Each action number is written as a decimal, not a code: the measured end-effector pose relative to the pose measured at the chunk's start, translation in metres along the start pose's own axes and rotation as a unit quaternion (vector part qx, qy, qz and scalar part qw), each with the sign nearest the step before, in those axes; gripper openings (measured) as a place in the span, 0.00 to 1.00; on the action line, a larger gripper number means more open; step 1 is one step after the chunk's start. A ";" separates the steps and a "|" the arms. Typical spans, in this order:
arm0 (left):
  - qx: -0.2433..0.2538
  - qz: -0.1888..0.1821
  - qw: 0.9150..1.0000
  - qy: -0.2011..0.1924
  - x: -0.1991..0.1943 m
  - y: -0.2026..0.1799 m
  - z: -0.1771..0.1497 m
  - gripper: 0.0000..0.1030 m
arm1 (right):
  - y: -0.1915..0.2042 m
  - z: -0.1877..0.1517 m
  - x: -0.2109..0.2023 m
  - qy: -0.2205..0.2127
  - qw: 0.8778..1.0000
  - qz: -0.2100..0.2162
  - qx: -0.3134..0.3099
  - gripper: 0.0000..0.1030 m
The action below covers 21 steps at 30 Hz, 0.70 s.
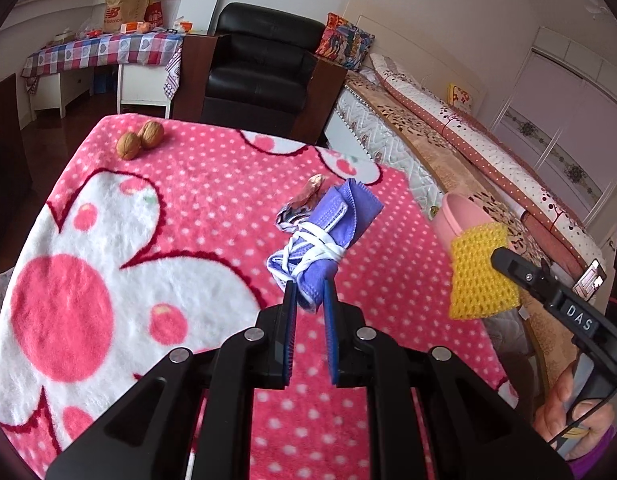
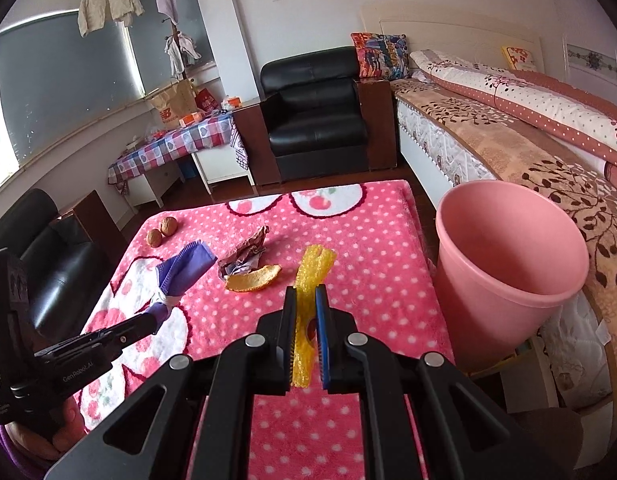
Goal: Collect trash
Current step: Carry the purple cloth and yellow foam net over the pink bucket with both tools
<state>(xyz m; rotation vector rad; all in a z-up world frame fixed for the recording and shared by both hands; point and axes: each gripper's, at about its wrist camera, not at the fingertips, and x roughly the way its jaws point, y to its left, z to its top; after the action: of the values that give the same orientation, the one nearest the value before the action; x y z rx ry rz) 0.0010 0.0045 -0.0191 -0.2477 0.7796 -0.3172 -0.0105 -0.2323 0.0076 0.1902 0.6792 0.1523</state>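
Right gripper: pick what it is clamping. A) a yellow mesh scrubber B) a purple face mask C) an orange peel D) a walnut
A: the right gripper is shut on the yellow mesh scrubber, while the orange peel and walnuts lie on the pink blanket and the left gripper holds the purple face mask.

A pink polka-dot blanket (image 2: 348, 240) carries two walnuts (image 2: 161, 232) far left, a crumpled wrapper (image 2: 246, 252) and an orange peel (image 2: 252, 278) mid-table.

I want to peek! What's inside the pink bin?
The pink bin shows only bare pink wall inside. Its bottom is hidden by the near rim, so trash there can't be seen.
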 end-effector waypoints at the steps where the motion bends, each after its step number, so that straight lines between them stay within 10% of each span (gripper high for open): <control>1: 0.003 -0.004 1.000 -0.002 -0.001 -0.005 0.003 0.12 | -0.004 0.001 -0.003 -0.003 1.000 -0.001 0.003 0.08; 21: 0.129 -0.089 0.988 -0.012 0.048 -0.166 0.062 0.12 | -0.108 0.051 -0.064 -0.106 0.990 -0.072 0.051 0.09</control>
<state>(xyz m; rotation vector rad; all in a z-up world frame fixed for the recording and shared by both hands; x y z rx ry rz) 0.0468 -0.1605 0.0480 -0.0765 0.6863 -0.5788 -0.0194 -0.3563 0.0612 0.2513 0.4869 -0.0425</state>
